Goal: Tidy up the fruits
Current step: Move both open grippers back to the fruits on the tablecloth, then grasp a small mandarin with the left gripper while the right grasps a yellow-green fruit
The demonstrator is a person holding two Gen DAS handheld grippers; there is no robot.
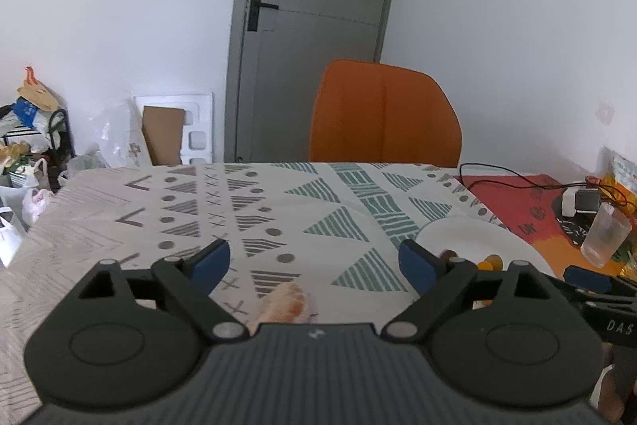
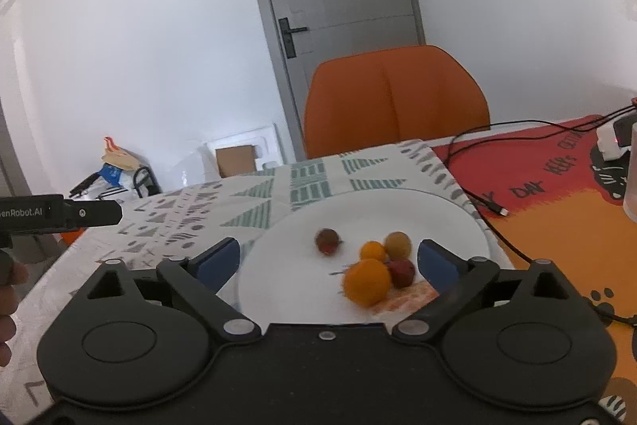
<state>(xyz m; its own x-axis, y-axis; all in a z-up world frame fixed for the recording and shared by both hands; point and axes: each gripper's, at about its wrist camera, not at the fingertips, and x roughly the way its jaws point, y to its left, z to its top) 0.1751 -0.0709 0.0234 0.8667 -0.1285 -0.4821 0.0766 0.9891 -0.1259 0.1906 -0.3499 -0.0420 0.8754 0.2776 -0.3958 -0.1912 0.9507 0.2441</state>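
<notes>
Two readable labels: "enRobot.AI" on left gripper (image 2: 93,213), "DAS" on right gripper (image 1: 589,283).

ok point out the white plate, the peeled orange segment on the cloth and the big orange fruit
white plate (image 2: 286,289): right wrist view, bare left part of its surface
peeled orange segment (image 1: 286,303): left wrist view, middle of the visible piece on the tablecloth
big orange fruit (image 2: 367,281): right wrist view, its centre, on the plate

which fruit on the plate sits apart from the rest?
The dark red one at the far left of the white plate. The two red and three orange-yellow others cluster together to its right.
</notes>
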